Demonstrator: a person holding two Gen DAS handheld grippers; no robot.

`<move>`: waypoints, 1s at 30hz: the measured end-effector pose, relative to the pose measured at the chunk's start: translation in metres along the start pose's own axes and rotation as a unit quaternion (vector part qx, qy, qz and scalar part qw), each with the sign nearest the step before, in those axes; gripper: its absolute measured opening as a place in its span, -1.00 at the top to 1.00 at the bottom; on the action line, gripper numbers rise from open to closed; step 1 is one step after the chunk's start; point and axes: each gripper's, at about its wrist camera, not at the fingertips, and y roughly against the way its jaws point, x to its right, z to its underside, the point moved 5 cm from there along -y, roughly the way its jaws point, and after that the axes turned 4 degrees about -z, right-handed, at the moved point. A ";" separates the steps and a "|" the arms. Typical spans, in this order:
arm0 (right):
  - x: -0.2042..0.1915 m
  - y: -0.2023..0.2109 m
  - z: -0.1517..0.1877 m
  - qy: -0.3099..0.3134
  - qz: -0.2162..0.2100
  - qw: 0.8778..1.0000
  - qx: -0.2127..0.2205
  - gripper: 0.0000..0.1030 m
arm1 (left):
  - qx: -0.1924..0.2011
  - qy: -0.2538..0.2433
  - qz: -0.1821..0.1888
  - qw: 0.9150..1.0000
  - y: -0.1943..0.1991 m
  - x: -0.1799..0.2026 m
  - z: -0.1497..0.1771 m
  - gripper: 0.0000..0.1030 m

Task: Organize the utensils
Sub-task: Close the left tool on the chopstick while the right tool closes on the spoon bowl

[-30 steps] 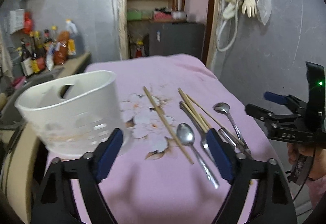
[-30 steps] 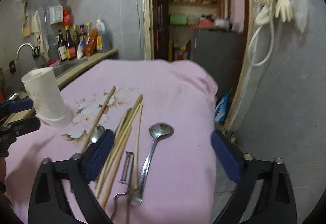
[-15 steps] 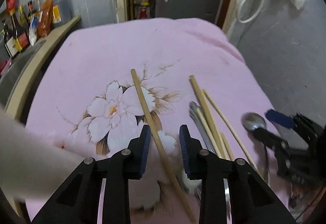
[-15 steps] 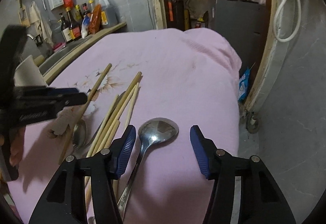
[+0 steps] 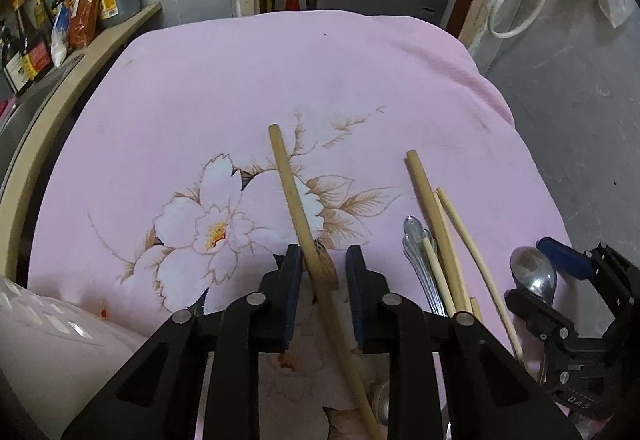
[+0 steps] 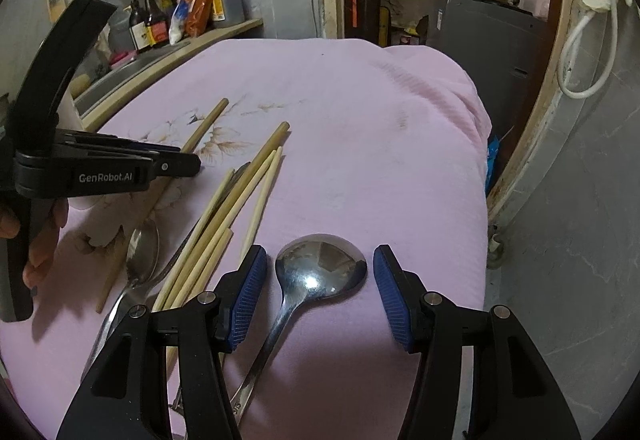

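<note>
Left wrist: white container (image 5: 48, 352) edge-cropped

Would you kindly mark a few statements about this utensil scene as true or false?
A lone chopstick lies between the left tongs. True; they have just been closing but are not pinching it yet.
The right tongs clamp a fork. False: they have just been closing yet stand open around a spoon.
The cloth is green. False: pink, with flowers.
Several bottles stand on the ledge beside the cloth. True.
</note>
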 end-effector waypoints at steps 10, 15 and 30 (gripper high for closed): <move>0.002 -0.002 -0.002 -0.016 0.000 1.000 -0.003 0.18 | -0.018 0.006 0.007 1.000 0.007 0.009 0.007 0.84; -0.004 0.003 -0.001 -0.004 0.020 1.000 0.010 0.19 | -0.023 0.014 0.020 0.999 0.013 0.011 0.012 0.92; -0.048 0.082 0.006 0.071 0.123 0.966 0.216 0.20 | 0.202 0.025 0.105 0.973 0.105 0.012 0.051 0.92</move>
